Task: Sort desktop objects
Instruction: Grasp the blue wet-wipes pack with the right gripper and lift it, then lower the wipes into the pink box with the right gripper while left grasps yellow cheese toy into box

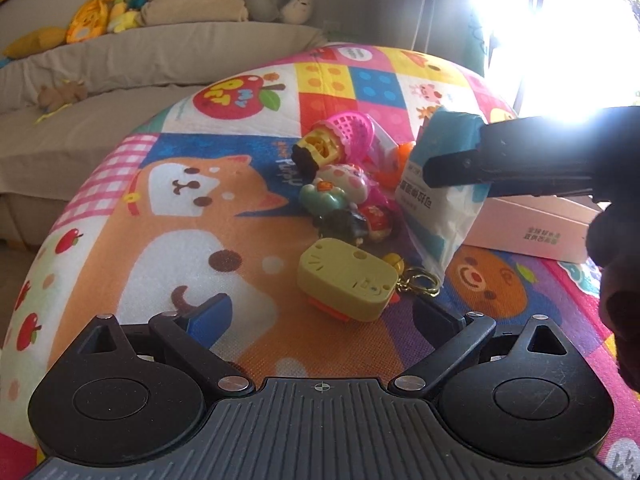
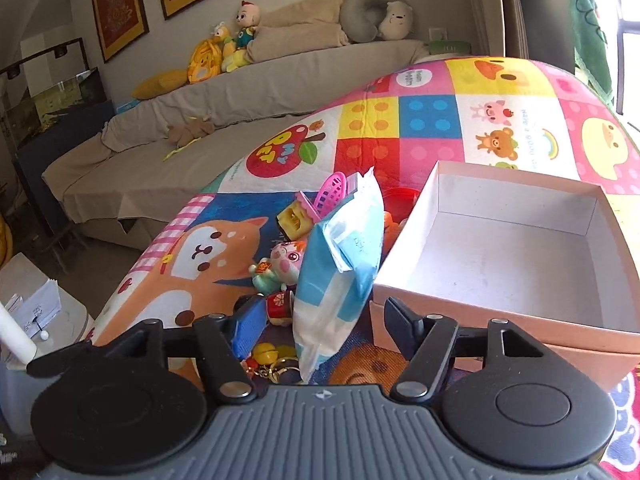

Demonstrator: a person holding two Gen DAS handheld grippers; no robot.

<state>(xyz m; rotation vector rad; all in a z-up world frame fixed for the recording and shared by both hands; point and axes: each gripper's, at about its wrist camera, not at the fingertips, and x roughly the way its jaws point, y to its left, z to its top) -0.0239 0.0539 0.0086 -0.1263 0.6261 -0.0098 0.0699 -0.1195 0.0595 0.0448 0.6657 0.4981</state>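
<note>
Right wrist view: closest in, the right gripper [image 2: 326, 314] has its jaws spread on either side of the blue-and-white tissue packet [image 2: 340, 264], with a gap visible at each pad, so nothing seems to pinch it. The packet stands on end just left of the pink box [image 2: 500, 344], against the box's near-left corner and not yet inside, and the box looks empty. The main risk, as I judge it, is that the unsupported soft packet topples away from the box onto the heap of small toys [image 2: 280, 264] to the box's left. If the jaws close low on its limp bottom edge, it could fold and slip out on the lift. Too low a carry could catch it on the box's rim and shove the light box across the cloth-covered bench [image 2: 420, 120]. The left gripper [image 1: 323, 314], jaws spread and holding nothing, hangs further left of the box over a yellow cat-faced toy [image 1: 344, 276] and a keyring [image 1: 420, 282]; a fallen packet could bury them. Beyond the heap, the pink basket [image 2: 332, 190] leans behind the packet and could roll if bumped.
</note>
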